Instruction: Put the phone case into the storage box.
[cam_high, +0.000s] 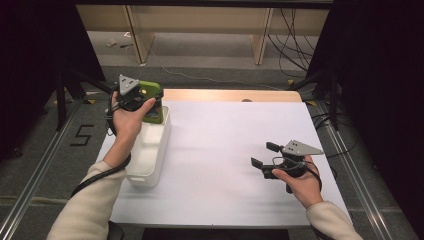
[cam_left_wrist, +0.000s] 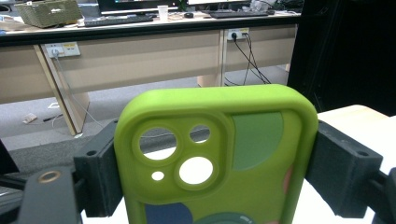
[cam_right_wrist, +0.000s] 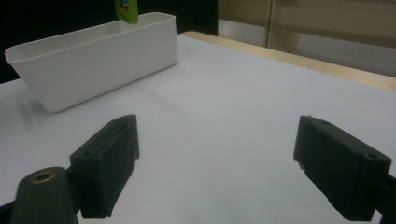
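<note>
The left gripper (cam_left_wrist: 215, 186) clamps a green case (cam_left_wrist: 219, 158), its lower end cut off, above the bin (cam_high: 150, 155) at the desk's (cam_high: 225, 150) left edge; the right gripper (cam_right_wrist: 224, 172) stands open, empty.

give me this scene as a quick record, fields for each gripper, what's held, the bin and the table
left gripper: shut on the green phone case, fingers pressing its two side edges
phone case position: over the far end of the white bin
right gripper: open, nothing between the fingers, low over the table
table: white top
</note>
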